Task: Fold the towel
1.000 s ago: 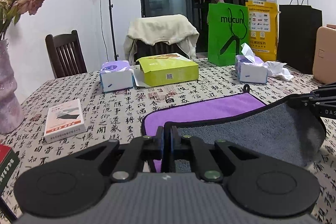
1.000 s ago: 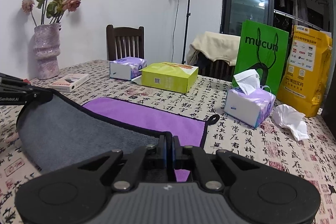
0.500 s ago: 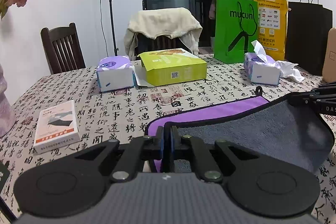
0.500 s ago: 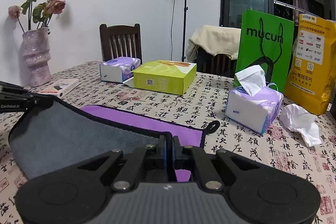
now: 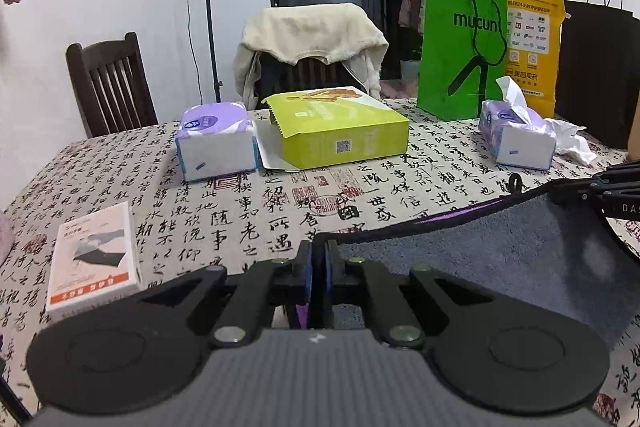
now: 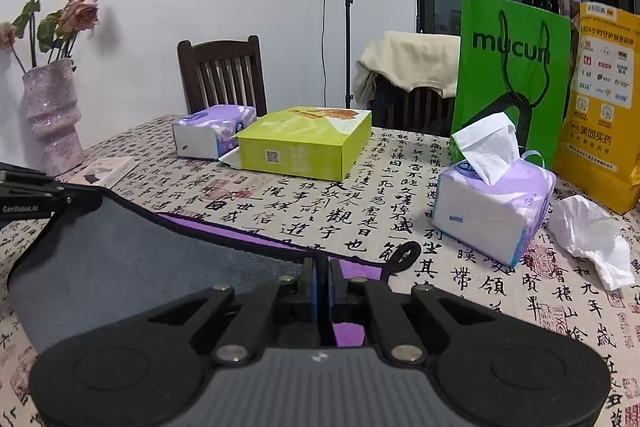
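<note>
The towel [image 5: 480,263] is grey on one side and purple on the other, with a black hem. It is folded forward over itself on the patterned tablecloth. My left gripper [image 5: 319,255] is shut on the towel's near left corner. My right gripper [image 6: 323,273] is shut on the towel's other corner [image 6: 140,259]. Only a thin purple strip [image 6: 248,235] shows past the raised grey edge. The towel's black hanging loop [image 6: 402,253] lies on the cloth. Each gripper shows at the edge of the other's view, the right one [image 5: 612,187] and the left one [image 6: 32,195].
Ahead stand a lime green box [image 5: 340,131], two tissue packs [image 5: 216,143] [image 6: 496,203], a crumpled tissue [image 6: 592,239], a green bag [image 5: 460,51] and a yellow bag [image 6: 600,99]. A small white box [image 5: 94,263] and a vase of roses [image 6: 50,115] are on the left.
Both grippers have carried the towel's held edge forward over the purple side. The visible purple area has shrunk to a thin strip. The far objects look nearer.
</note>
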`<act>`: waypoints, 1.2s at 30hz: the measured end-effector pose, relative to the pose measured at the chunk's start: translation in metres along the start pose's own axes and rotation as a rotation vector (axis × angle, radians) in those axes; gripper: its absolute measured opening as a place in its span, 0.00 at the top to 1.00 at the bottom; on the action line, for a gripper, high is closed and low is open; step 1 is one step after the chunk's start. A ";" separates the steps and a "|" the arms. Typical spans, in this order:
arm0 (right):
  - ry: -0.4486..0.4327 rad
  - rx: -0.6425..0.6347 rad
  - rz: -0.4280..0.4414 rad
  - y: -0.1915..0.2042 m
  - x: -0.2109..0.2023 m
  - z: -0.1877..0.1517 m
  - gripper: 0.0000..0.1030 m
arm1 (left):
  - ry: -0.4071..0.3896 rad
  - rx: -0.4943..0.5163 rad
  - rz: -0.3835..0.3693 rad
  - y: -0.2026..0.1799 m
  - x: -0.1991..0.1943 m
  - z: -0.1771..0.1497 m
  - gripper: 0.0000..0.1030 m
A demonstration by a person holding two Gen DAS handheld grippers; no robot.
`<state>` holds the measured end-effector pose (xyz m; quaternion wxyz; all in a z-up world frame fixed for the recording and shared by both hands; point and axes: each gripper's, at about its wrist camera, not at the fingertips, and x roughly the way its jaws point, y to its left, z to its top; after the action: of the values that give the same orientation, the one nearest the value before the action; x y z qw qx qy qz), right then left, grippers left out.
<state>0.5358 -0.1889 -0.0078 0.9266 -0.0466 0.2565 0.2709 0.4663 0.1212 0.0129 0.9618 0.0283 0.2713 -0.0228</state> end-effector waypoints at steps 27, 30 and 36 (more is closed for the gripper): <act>0.102 0.114 0.002 -0.033 0.071 0.004 0.92 | 0.090 -0.121 -0.071 0.036 0.070 -0.006 0.90; 0.097 0.131 0.006 -0.037 0.071 0.004 0.89 | 0.090 -0.132 -0.071 0.039 0.069 -0.006 0.84; 0.081 0.123 -0.007 -0.037 0.069 0.004 0.61 | 0.086 -0.132 -0.063 0.039 0.068 -0.006 0.55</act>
<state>0.6068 -0.1860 -0.0413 0.9176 -0.0014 0.3096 0.2491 0.5231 0.1585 -0.0258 0.9479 -0.0425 0.3140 -0.0337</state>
